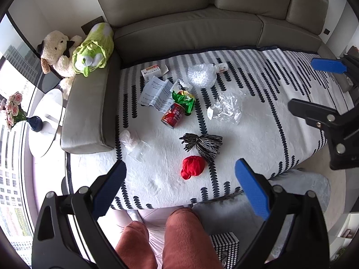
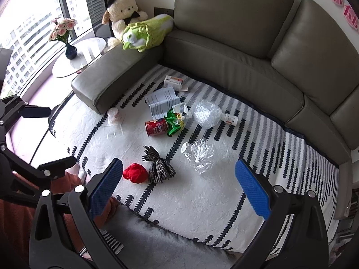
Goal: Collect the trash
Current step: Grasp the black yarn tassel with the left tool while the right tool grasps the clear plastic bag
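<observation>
- Grey leather sofa (image 1: 179,22) curves around the far side of the room, and a white rug (image 1: 258,134) with dark leaf stripes covers the floor in front of it; all the trash lies on that rug.
- At the far left a round white surface (image 2: 76,60) carries a dark blue vase of pink flowers (image 2: 67,35), and a cream plush dog (image 2: 122,13) sits with a green plush (image 2: 143,33) on the sofa's end.
- My left claw (image 1: 180,186) hangs over the near edge of the rug with its blue pads wide apart, holding nothing.
- My right claw (image 2: 179,186) hangs to the right of it, fingers equally spread and empty.
- Nearest to me lies a red crumpled ball (image 1: 193,167), touching a black-and-white tassel (image 1: 205,145) just beyond it.
- Farther off, a red drink can (image 1: 172,116) lies on its side against a green wrapper (image 1: 185,100), with a folded leaflet (image 1: 156,93) to their left.
- A crumpled clear plastic sheet (image 1: 226,108) lies right of the can, apart from it.
- Bubble wrap (image 1: 200,75) sits beyond that, a small white bottle (image 1: 221,68) at its right and a small medicine box (image 1: 151,71) well to its left.
- A clear bag with something pale inside (image 1: 132,142) lies near the sofa's left end.
- My legs in rust-coloured trousers (image 1: 179,235) show at the near edge.
</observation>
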`<state>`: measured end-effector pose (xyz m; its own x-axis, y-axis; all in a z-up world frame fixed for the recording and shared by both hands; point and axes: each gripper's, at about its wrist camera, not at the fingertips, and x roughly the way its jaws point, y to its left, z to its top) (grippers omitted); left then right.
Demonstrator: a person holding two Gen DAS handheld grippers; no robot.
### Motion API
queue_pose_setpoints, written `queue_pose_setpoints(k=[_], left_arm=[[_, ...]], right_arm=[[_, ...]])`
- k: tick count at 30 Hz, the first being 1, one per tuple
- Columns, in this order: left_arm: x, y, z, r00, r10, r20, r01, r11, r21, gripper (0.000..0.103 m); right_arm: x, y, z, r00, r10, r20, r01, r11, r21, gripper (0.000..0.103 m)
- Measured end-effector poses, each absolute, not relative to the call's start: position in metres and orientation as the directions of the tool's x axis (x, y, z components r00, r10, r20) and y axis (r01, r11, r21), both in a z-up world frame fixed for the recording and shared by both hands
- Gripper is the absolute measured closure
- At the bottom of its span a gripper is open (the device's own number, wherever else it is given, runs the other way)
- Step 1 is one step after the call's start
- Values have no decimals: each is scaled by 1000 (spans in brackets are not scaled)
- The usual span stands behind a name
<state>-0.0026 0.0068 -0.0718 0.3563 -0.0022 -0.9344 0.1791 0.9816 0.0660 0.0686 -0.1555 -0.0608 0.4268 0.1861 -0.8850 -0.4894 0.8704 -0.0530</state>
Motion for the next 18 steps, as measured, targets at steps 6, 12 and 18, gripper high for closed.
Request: queue_pose_setpoints(k=[6,12,18], left_arm=[[12,-10,-131,314,-29,-949,186,982,31,6],[41,-20,-205,319,-8,-948,91,996,22,6],[74,-26,-282,292,25,-956,-12,1000,22,6]], right_arm=[[96,-167,-118,420,170,-892,-460,887,-48,7],[134,-180,-195,429,141,-892,-474,876,-89,7],[172,-189,-271,414,134,-900,-501,859,-103,7]])
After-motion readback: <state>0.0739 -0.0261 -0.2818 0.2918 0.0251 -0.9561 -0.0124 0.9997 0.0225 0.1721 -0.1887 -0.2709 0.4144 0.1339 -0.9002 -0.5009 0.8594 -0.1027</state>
